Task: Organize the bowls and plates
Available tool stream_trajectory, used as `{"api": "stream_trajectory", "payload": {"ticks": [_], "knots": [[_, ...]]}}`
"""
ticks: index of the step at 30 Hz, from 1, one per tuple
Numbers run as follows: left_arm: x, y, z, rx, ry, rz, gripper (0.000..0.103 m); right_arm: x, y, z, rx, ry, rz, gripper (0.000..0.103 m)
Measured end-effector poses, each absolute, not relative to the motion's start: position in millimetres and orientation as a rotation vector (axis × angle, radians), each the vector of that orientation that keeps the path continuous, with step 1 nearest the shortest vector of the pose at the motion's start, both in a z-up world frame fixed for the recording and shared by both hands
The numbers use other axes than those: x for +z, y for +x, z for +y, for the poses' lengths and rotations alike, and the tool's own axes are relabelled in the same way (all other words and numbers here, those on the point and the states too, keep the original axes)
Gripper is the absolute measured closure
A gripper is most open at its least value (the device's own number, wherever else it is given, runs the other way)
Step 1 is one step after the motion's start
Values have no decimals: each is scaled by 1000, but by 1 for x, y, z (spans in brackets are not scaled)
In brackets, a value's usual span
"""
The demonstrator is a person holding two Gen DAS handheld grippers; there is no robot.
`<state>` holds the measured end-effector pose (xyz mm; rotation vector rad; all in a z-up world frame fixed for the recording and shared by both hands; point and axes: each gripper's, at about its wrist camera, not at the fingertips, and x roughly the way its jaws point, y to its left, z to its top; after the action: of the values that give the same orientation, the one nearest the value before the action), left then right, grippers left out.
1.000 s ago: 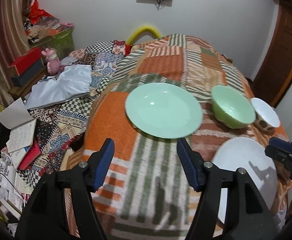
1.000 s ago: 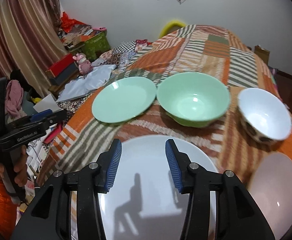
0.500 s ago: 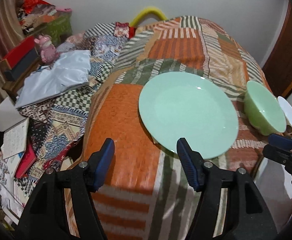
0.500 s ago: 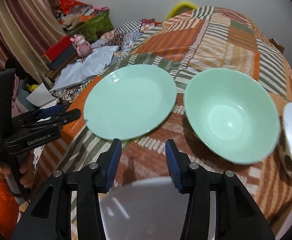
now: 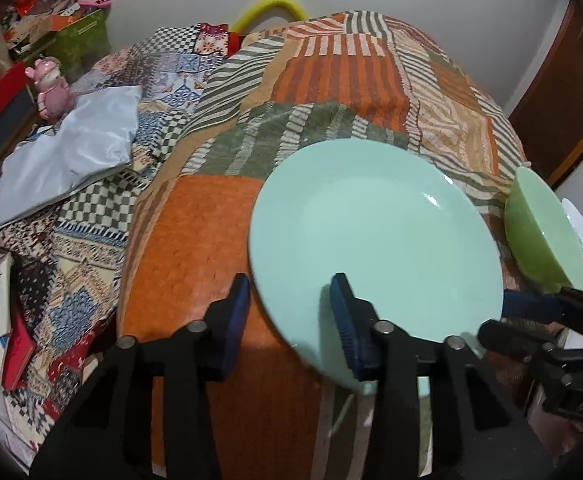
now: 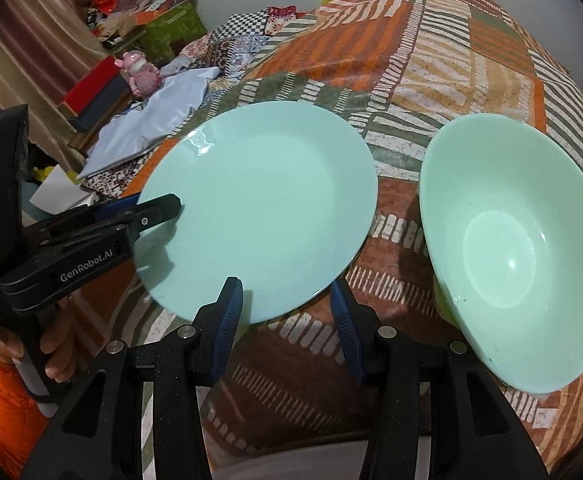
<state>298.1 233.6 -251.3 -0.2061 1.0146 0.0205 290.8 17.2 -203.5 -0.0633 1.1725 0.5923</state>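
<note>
At the left edge of the green plate [image 5: 375, 240], which lies flat on the patchwork cover [image 5: 195, 240], the left gripper [image 5: 291, 316] is closing with the rim between its jaws, pads not yet pressing. The pinch should probably seat well onto the rim before any lift. Further right, the right gripper [image 6: 287, 320] hangs partly open and empty at the plate's near edge, with the green bowl [image 6: 519, 248] beside it.

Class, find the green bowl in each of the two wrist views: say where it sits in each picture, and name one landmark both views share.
Left wrist view: the green bowl is at the far right edge, seen from the side, right of the green plate.
Right wrist view: the green bowl fills the right side, its inside showing.
Shared landmark: the green plate, just left of the bowl in both.
</note>
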Motion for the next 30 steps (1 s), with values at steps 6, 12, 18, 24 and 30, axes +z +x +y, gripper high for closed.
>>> {"api": "stream_trajectory", "payload": {"ticks": [6,12,18,24,30], "knots": [[-253,300,238,20,-218,1009,80,-203,293,15,563,-41,1166,70],[-248,280,244,9,-253,1008,82,-201,287,21,607,-41,1177,71],[-241,249,247,34,-270,999,81,-199,276,26,654,-44,1177,71],[-234,209,246,47,-299,988,81,-201,259,31,693,-90,1184,73],[-232,167,244,40,-330,996,80,-198,250,34,723,-146,1197,73]]}}
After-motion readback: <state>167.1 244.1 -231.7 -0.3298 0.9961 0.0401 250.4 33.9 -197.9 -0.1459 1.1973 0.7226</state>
